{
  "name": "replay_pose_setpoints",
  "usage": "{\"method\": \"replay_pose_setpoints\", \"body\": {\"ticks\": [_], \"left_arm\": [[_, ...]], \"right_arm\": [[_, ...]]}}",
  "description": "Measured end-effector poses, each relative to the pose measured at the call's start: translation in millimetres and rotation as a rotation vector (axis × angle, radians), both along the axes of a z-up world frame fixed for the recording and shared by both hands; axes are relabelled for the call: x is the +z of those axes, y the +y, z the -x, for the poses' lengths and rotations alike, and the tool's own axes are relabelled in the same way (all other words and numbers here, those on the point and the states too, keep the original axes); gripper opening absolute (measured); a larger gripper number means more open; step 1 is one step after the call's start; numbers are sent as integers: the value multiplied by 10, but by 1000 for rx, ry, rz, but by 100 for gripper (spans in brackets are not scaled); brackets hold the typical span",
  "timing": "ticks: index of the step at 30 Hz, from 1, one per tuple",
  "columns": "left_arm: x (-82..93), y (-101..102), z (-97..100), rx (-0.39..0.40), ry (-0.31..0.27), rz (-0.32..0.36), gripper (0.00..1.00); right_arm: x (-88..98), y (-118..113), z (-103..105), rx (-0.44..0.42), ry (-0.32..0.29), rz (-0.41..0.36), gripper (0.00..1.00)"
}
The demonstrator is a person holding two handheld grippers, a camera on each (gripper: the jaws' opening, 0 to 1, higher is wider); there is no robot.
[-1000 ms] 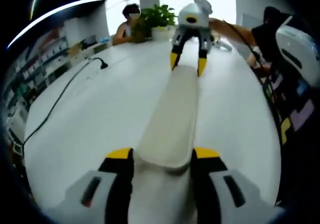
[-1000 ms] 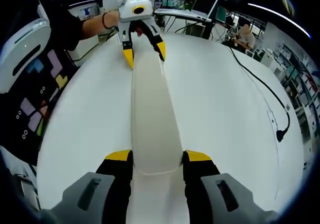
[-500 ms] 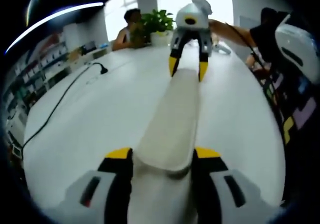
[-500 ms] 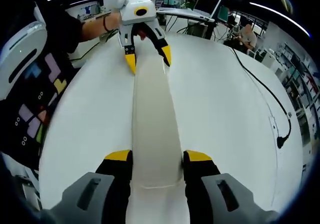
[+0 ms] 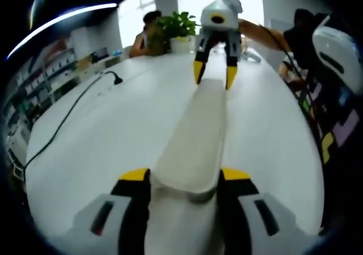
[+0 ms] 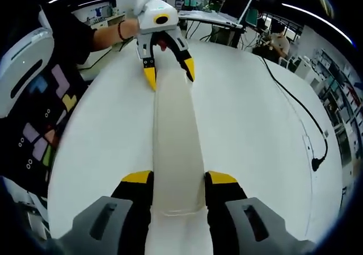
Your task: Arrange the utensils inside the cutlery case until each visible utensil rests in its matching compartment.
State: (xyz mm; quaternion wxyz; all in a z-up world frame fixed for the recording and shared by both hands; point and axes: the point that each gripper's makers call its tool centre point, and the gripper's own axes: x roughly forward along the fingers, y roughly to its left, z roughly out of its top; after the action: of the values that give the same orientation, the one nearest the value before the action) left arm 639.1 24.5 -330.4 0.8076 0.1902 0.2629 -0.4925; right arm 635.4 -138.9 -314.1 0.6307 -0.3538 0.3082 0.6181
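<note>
A long cream cutlery case (image 5: 195, 136) lies lengthwise over the white table (image 5: 102, 136), closed, with no utensils on show. My left gripper (image 5: 184, 175) is shut on its near end, yellow-tipped jaws pressed to both sides. At the far end my right gripper (image 5: 212, 76) straddles the case. In the right gripper view the same case (image 6: 176, 141) runs away from my right gripper (image 6: 173, 178), which is shut on that end. The left gripper (image 6: 169, 73) clasps the far end, held by a hand.
A black cable with a plug (image 5: 116, 75) trails across the table's left side; the plug (image 6: 315, 164) also lies toward the table's right edge. A potted plant (image 5: 178, 25) and a seated person are beyond the far edge. A person in dark clothes (image 6: 39, 96) stands close by.
The case's near end now sits a little deeper between the right jaws. Both views have shifted slightly with the hands. Both grips are unchanged.
</note>
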Motion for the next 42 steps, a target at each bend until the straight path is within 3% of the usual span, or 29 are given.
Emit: {"method": "replay_pose_setpoints", "body": {"ticks": [10,23,32,42], "left_arm": [[15,103,15,22,4,-19,50],[309,265,159,6,-24,-101,44],[506,211,162,-8,-5,-126,35],[515,112,124,-23,51,-206,25]], "right_arm": [[105,-58,12,13,-34,6,34],[133,-80,-1,-26,7,24,19],[69,-135,-37,-46,39,94,15],[48,-127,-17,-38,63,173,12]]}}
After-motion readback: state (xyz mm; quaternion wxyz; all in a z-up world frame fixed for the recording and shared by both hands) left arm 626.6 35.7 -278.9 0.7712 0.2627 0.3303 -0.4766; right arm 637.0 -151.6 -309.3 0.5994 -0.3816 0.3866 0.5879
